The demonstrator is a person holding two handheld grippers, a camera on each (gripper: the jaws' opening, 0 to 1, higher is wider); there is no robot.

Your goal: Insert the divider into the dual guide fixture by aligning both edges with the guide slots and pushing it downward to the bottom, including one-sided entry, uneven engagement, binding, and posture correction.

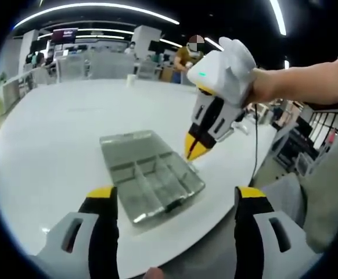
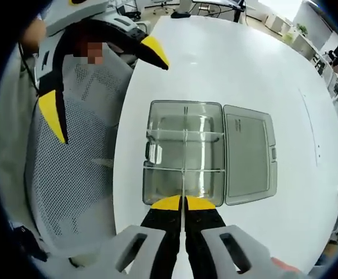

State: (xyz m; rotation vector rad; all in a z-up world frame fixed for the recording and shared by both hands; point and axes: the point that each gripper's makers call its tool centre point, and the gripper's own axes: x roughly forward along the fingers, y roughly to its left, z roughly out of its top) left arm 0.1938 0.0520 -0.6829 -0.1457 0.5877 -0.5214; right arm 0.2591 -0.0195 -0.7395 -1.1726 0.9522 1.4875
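A clear plastic compartment box point(image 1: 157, 183) point(image 2: 163, 174) lies on the white table point(image 1: 53, 133) with its lid point(image 1: 128, 141) point(image 2: 247, 157) folded open beside it. My right gripper point(image 2: 184, 203) is shut on a thin clear divider point(image 2: 183, 174), seen edge-on and running along the box's middle line across the cross walls. In the left gripper view the right gripper point(image 1: 194, 152) points down at the box's far right edge. My left gripper point(image 1: 176, 196) stands open on the near side of the box, short of it. In the right gripper view the left gripper point(image 2: 102, 84) shows upper left, beyond the table edge.
The box sits close to the table's curved edge point(image 1: 233, 192). A grey mesh chair point(image 2: 82, 174) stands just off that edge. A cable point(image 1: 256, 151) hangs past the table. Office desks and a person point(image 1: 183, 58) are far behind.
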